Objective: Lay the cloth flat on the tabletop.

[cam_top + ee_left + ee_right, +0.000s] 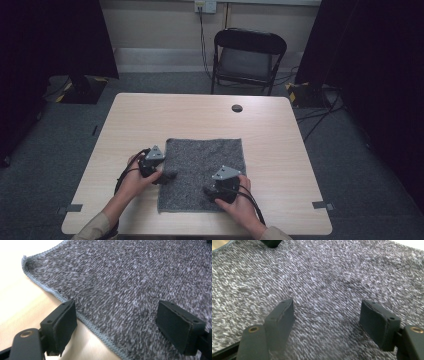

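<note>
The grey cloth (202,172) lies flat at the tabletop's (150,115) six o'clock, its left hem between the released left tongs (115,327), while the right tongs (327,322), also released, hover over its near-right part.

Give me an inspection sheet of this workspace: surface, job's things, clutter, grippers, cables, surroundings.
Surface: light wooden table with a dark round grommet near its far edge.
Job's things: grey cloth lying flat, with a stitched edge.
Clutter: nothing seen.
Grippers: left hand-held gripper open, jaws straddling the cloth's edge; right hand-held gripper open over the cloth.
Cables: a black cable loops from the left hand-held gripper, another trails from the right; floor cables run beyond the table.
Surroundings: black folding chair, wall socket, dark curtains, grey carpet floor.
</note>
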Demonstrator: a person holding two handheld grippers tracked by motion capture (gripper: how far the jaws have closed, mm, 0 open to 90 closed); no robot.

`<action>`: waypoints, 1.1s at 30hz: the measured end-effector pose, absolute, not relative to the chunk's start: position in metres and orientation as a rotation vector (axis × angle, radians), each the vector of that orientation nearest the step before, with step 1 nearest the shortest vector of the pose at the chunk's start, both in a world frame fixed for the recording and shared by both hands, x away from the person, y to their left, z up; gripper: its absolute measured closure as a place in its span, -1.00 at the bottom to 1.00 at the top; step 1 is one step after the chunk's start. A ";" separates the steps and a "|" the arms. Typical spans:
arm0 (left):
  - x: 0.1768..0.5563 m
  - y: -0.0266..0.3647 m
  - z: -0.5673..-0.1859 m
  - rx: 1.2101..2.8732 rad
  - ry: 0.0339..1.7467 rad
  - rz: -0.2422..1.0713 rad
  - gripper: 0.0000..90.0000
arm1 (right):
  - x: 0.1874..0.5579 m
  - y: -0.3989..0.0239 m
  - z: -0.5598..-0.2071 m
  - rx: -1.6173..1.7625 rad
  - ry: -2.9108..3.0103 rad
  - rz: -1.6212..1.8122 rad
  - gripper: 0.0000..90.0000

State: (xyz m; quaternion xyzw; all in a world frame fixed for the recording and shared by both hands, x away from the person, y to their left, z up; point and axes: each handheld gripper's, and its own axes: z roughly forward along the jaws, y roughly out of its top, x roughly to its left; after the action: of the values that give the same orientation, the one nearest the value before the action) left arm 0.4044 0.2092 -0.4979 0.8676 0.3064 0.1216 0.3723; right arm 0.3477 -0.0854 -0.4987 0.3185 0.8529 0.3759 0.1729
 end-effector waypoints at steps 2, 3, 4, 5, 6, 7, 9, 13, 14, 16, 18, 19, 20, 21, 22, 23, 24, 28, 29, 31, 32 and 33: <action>0.398 0.213 -0.497 2.233 0.785 0.310 -0.64 | 0.343 -0.083 -0.499 0.898 2.434 1.071 -0.40; 0.396 0.214 -0.496 2.238 0.784 0.318 -0.64 | 0.341 -0.082 -0.499 0.893 2.435 1.071 -0.40; 0.395 0.216 -0.496 2.239 0.789 0.292 -0.64 | 0.341 -0.081 -0.498 0.886 2.440 1.070 -0.40; 0.395 0.218 -0.494 2.246 0.783 0.296 -0.63 | 0.340 -0.080 -0.497 0.884 2.457 1.078 -0.41; 0.396 0.220 -0.493 2.232 0.785 0.310 -0.62 | 0.340 -0.079 -0.494 0.877 2.449 1.102 -0.42; 0.398 0.223 -0.491 2.212 0.799 0.312 -0.62 | 0.339 -0.077 -0.490 0.856 2.437 1.136 -0.39; 0.406 0.228 -0.486 2.175 0.820 0.311 -0.62 | 0.339 -0.071 -0.480 0.784 2.451 1.178 -0.46; 0.426 0.233 -0.481 2.105 0.868 0.312 -0.63 | 0.338 -0.052 -0.472 0.744 2.507 1.257 -0.49; 0.431 0.233 -0.480 2.090 0.883 0.326 -0.63 | 0.338 -0.046 -0.473 0.739 2.523 1.275 -0.49; 0.444 0.234 -0.479 2.063 0.907 0.335 -0.62 | 0.339 -0.033 -0.477 0.704 2.552 1.306 -0.46; 0.455 0.234 -0.482 2.047 0.928 0.321 -0.61 | 0.340 -0.023 -0.482 0.673 2.576 1.315 -0.44; 0.459 0.233 -0.483 2.050 0.935 0.331 -0.60 | 0.341 -0.018 -0.483 0.657 2.581 1.321 -0.40; 0.462 0.233 -0.485 2.057 0.932 0.348 -0.58 | 0.341 -0.013 -0.484 0.637 2.592 1.324 -0.38; 0.467 0.232 -0.486 2.059 0.927 0.367 -0.55 | 0.340 -0.010 -0.484 0.620 2.600 1.333 -0.37; 0.470 0.232 -0.487 2.059 0.926 0.370 -0.52 | 0.340 -0.004 -0.484 0.596 2.606 1.344 -0.35; 0.473 0.231 -0.488 2.055 0.927 0.368 -0.49 | 0.338 0.001 -0.483 0.577 2.606 1.359 -0.33; 0.475 0.230 -0.489 2.056 0.928 0.371 -0.49 | 0.337 0.005 -0.482 0.552 2.611 1.377 -0.31; 0.478 0.224 -0.493 2.072 0.936 0.374 -0.39 | 0.330 0.020 -0.479 0.494 2.640 1.407 -0.27; 0.478 0.223 -0.493 2.080 0.934 0.385 -0.30 | 0.329 0.023 -0.479 0.493 2.647 1.407 -0.24; 0.478 0.221 -0.494 2.078 0.938 0.378 -0.21 | 0.327 0.027 -0.481 0.474 2.664 1.407 -0.20; 0.478 0.221 -0.494 2.083 0.937 0.379 -0.18 | 0.327 0.029 -0.483 0.454 2.672 1.392 -0.15; 0.478 0.219 -0.495 2.097 0.931 0.393 -0.15 | 0.326 0.030 -0.484 0.450 2.683 1.381 -0.12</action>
State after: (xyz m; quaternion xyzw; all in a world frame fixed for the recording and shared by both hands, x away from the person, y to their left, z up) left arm 0.4776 0.2194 -0.4946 0.8274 0.3672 0.1551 0.3957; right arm 0.3259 0.0304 -0.4838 0.1472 0.8785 0.4523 0.0453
